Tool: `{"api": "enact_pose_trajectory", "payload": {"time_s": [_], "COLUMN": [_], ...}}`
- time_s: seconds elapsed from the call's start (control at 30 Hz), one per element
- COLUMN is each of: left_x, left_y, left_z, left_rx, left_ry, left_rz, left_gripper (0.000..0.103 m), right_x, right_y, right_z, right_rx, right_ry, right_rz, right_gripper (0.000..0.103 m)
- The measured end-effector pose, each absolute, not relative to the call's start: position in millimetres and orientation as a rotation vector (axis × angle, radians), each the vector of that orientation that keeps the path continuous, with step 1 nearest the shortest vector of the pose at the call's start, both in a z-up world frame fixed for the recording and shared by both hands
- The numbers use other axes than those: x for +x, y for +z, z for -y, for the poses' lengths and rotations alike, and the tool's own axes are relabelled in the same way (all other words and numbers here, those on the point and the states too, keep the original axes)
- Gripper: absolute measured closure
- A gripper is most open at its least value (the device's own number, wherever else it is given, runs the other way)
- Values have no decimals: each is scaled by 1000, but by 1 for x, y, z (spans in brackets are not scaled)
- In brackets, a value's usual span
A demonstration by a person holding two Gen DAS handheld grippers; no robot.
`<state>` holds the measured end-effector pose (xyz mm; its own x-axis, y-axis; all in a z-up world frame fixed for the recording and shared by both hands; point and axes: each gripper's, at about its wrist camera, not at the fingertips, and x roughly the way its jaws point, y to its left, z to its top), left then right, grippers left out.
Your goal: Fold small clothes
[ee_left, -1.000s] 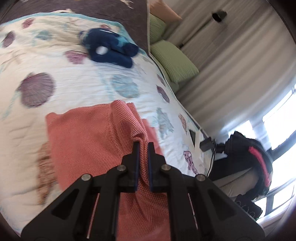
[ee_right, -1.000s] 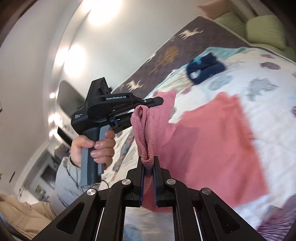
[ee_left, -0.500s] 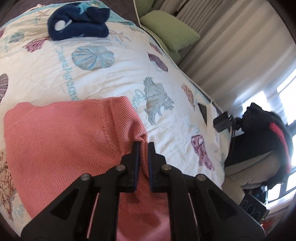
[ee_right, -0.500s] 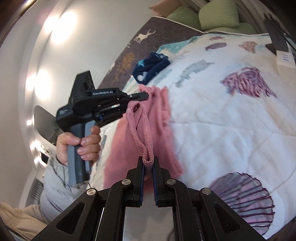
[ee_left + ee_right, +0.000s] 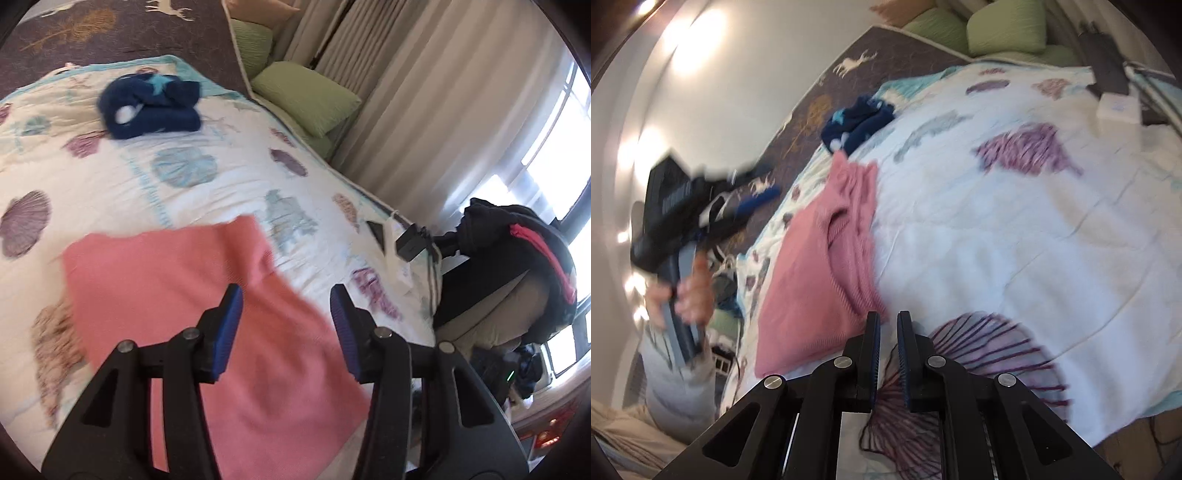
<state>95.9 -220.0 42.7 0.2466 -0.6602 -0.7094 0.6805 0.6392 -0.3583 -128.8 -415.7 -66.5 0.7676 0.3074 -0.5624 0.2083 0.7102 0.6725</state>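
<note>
From my left wrist, my left gripper (image 5: 286,314) has just been opening and its 2 blue pads (image 5: 229,328) now stand wide apart with nothing pinched between them; the pink cloth (image 5: 177,288) lies flat on the bed (image 5: 229,192) below and ahead of them, blurred, reaching from the near edge toward the middle of the quilt. Far on the quilt sits a navy bundle (image 5: 151,107), well apart from the cloth. Green pillows (image 5: 306,96) lie at the far right by the curtains (image 5: 424,110), and a dark bag (image 5: 517,266) rests on a chair off the bed's right side. From my right wrist, my right gripper (image 5: 888,332) has its fingers drawn narrow, only a slim gap left, and I see no cloth in that gap; the cloth (image 5: 820,266) lies folded on the quilt (image 5: 997,240) just left of the fingertips, its ribbed edge nearest them. Further left my left hand (image 5: 685,291) grips the other tool, blurred. The bundle (image 5: 857,123) lies beyond the cloth.
</note>
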Motion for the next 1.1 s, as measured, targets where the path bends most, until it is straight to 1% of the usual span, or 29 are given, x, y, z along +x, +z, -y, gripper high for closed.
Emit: {"api": "enact_pose_trajectory", "payload": {"time_s": [0.07,0.17,0.3,0.33,0.4,0.47,0.63,0.73,0.77,0.8,0.83,0.97,1.0,1.03,1.07,1.1], "left_x": [92,84,67,61,51,46,53,55,55,57,61,86,92,97,103,109], "left_y": [35,22,9,8,7,8,5,3,2,3,4,13,14,13,12,10], "left_z": [202,182,163,161,160,160,163,173,177,182,186,223,233,243,258,273], "left_rx": [40,81,133,143,158,164,139,164,179,192,198,226,251,278,319,367], "left_ry": [-876,-818,-788,-793,-824,-834,-823,-826,-829,-836,-843,-914,-921,-918,-916,-919], "left_rz": [-959,-960,-971,-968,-965,-958,-956,-945,-939,-936,-935,-915,-912,-906,-897,-887], "left_gripper": [52,52,52,52,52,52,52,47,46,46,46,46,48,58,65,75], "right_x": [-132,-124,-91,-85,-71,-53,-8,11,14,15,15,3,2,3,4,5], "right_y": [-58,-43,-22,-16,-4,3,2,-10,-17,-23,-27,-41,-44,-46,-47,-46], "right_z": [419,415,400,397,390,385,383,384,383,384,385,403,407,409,409,408], "right_rx": [781,720,589,554,481,410,412,453,468,482,491,660,693,715,721,715], "right_ry": [45,29,50,51,34,10,46,28,32,36,42,66,75,79,81,82], "right_rz": [-679,-663,-678,-679,-702,-735,-765,-800,-823,-837,-845,-810,-809,-810,-809,-810], "right_gripper": [91,83,82,80,68,60,58,59,63,88,96,95,95,95,95,95]}}
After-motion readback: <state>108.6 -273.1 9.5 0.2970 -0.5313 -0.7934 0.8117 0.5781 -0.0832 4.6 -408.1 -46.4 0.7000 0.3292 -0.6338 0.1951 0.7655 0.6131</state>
